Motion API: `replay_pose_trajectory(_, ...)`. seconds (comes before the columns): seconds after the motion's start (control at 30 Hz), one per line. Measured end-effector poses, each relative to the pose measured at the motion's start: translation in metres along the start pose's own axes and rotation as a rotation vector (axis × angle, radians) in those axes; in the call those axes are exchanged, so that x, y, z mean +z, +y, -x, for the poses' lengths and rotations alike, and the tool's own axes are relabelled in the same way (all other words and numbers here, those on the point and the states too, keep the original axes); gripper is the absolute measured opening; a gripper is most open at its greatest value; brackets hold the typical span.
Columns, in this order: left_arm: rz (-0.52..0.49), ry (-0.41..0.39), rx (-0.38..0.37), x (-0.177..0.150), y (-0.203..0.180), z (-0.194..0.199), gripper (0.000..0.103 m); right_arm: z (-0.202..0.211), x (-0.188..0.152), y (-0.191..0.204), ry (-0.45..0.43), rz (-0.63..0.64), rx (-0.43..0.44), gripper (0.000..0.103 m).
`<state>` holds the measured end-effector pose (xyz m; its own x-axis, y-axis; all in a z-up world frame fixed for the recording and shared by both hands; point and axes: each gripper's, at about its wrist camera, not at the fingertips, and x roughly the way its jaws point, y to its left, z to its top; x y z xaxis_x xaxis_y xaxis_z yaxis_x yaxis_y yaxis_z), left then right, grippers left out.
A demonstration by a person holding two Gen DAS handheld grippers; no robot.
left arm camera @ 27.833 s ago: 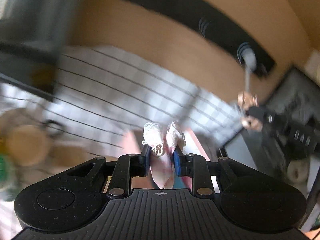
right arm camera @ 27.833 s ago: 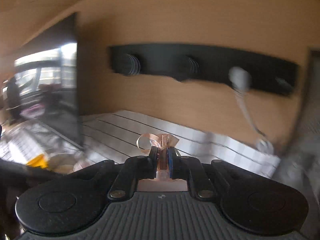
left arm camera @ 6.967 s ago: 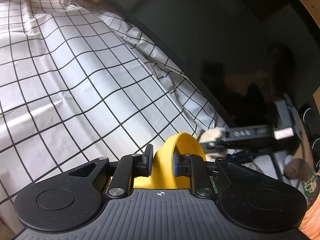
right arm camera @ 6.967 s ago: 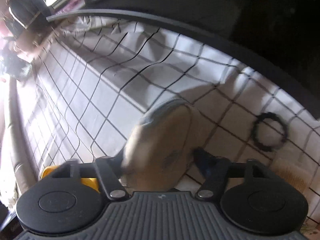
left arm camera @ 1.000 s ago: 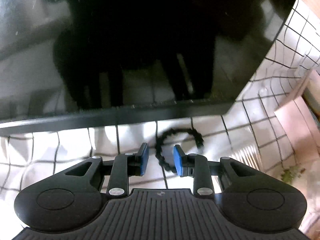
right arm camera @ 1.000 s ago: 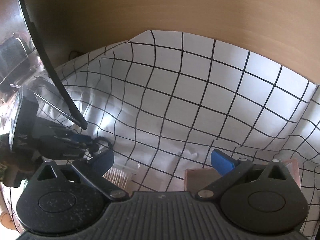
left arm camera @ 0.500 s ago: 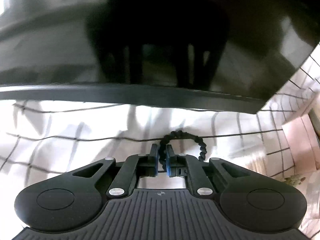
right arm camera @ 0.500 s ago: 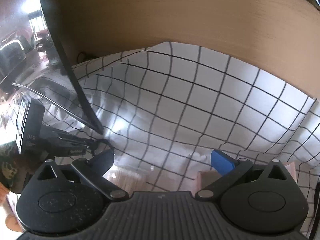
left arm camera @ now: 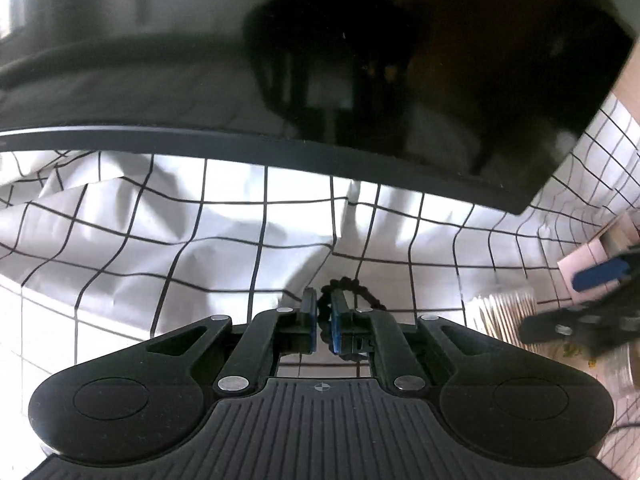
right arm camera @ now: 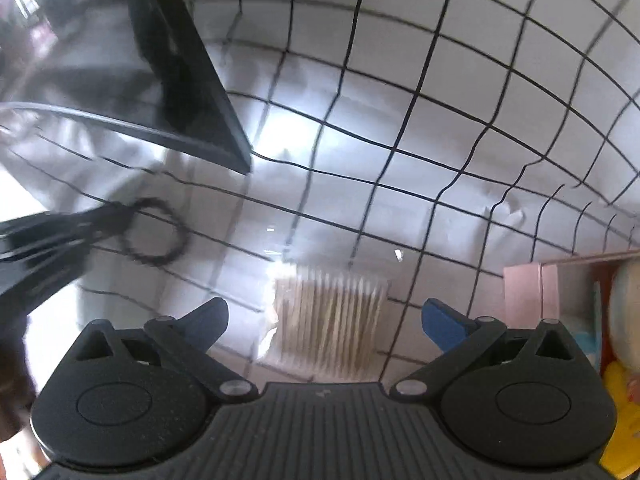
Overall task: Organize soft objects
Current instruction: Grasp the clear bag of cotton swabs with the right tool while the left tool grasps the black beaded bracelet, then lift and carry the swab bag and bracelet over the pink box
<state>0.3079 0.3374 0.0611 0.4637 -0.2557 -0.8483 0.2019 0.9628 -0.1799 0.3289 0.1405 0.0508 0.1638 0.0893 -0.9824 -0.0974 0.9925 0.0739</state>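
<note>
My left gripper (left arm camera: 324, 312) is shut on a black beaded hair tie (left arm camera: 362, 290) and holds it above the white grid cloth (left arm camera: 160, 232). The hair tie also shows as a ring in the right wrist view (right arm camera: 154, 232), hanging from the left gripper's fingers (right arm camera: 60, 236). My right gripper (right arm camera: 324, 316) is open and empty, just above a clear pack of cotton swabs (right arm camera: 330, 316). The swab pack also shows in the left wrist view (left arm camera: 502, 316), with the right gripper (left arm camera: 596, 280) over it.
A dark monitor screen (left arm camera: 320, 60) stands behind the cloth; its corner shows in the right wrist view (right arm camera: 192, 112). A pink box (right arm camera: 528, 284) with soft toys, one yellow (right arm camera: 620, 412), sits at the right edge.
My left gripper has lifted the hair tie off the cloth and pulled back from the monitor. My right gripper has swung down over the swab pack, still open.
</note>
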Motion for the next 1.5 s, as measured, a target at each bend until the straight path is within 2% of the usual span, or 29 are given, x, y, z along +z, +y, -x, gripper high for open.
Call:
replay_pose_trajectory(0.1,-0.003,-0.002,-0.01,-0.009,0.001,-0.001,0.009,-0.015,0.006,0.005,0.03,-0.002,-0.042,0.103)
replay_pose_trajectory(0.27,0.019,-0.019,-0.032,-0.016,0.005,0.002,0.009,-0.035,0.01,0.013,0.069,0.007,-0.056,0.102)
replay_pose_trajectory(0.33,0.018,-0.025,-0.028,-0.017,0.005,0.004,0.009,-0.04,0.008,0.018,0.079,0.026,-0.056,0.097)
replay_pose_trajectory(0.43,0.018,-0.033,-0.027,-0.017,0.006,0.005,0.009,-0.044,0.001,0.021,0.093,0.063,-0.037,0.081)
replay_pose_trajectory(0.53,0.018,-0.035,-0.021,-0.018,0.004,0.007,0.009,-0.039,-0.007,0.024,0.075,0.097,-0.007,0.075)
replay_pose_trajectory(0.73,-0.019,-0.083,-0.005,-0.014,-0.011,0.035,0.009,0.015,-0.024,0.023,-0.032,0.12,0.1,0.073)
replay_pose_trajectory(0.9,-0.044,-0.187,0.032,-0.017,-0.026,0.096,0.009,0.08,-0.041,0.023,-0.165,0.171,0.157,0.073)
replay_pose_trajectory(1.03,-0.038,-0.259,0.062,-0.034,-0.043,0.147,0.009,0.125,-0.056,0.027,-0.256,0.215,0.198,0.073)
replay_pose_trajectory(1.27,-0.049,-0.328,0.085,-0.068,-0.085,0.208,0.009,0.191,-0.117,0.011,-0.422,0.326,0.22,0.073)
replay_pose_trajectory(1.5,-0.103,-0.364,0.073,-0.085,-0.148,0.232,0.009,0.242,-0.178,-0.04,-0.541,0.363,0.237,0.073)
